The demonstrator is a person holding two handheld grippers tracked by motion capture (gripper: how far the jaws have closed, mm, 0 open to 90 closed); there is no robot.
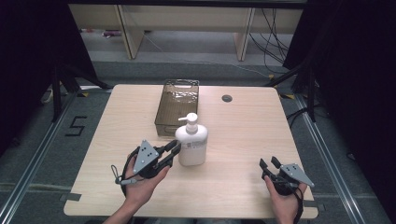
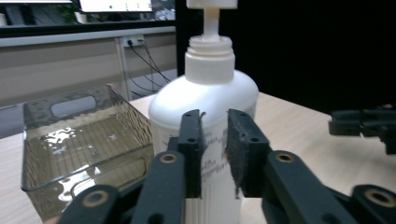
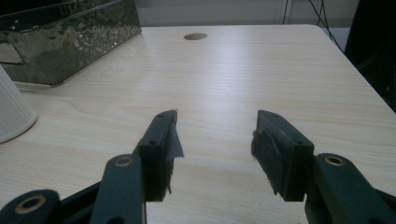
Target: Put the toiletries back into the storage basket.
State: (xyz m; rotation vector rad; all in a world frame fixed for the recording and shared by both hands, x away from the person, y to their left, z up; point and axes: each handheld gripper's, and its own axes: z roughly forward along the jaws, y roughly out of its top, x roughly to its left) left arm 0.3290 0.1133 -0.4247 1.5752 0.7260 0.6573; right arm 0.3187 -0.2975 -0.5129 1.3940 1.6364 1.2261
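Observation:
A white pump bottle (image 1: pixel 191 144) stands upright near the middle of the wooden table (image 1: pixel 233 140), just in front of a clear smoky plastic bin (image 1: pixel 181 82). My left gripper (image 1: pixel 175 148) points at the bottle's left side, very close to it. In the left gripper view its jaws (image 2: pixel 215 140) stand a little apart in front of the bottle (image 2: pixel 210 93), with nothing between them. My right gripper (image 1: pixel 270 162) rests near the table's front right, open, its jaws (image 3: pixel 217 126) over bare wood. The bottle's base (image 3: pixel 11 112) shows at the left edge of the right gripper view.
The bin (image 2: pixel 70 105) holds nothing and sits behind and left of the bottle in the left gripper view. A round cable hole (image 1: pixel 227 98) lies at the table's back, right of the bin. The other gripper (image 2: pixel 364 123) shows at the far right of the left gripper view.

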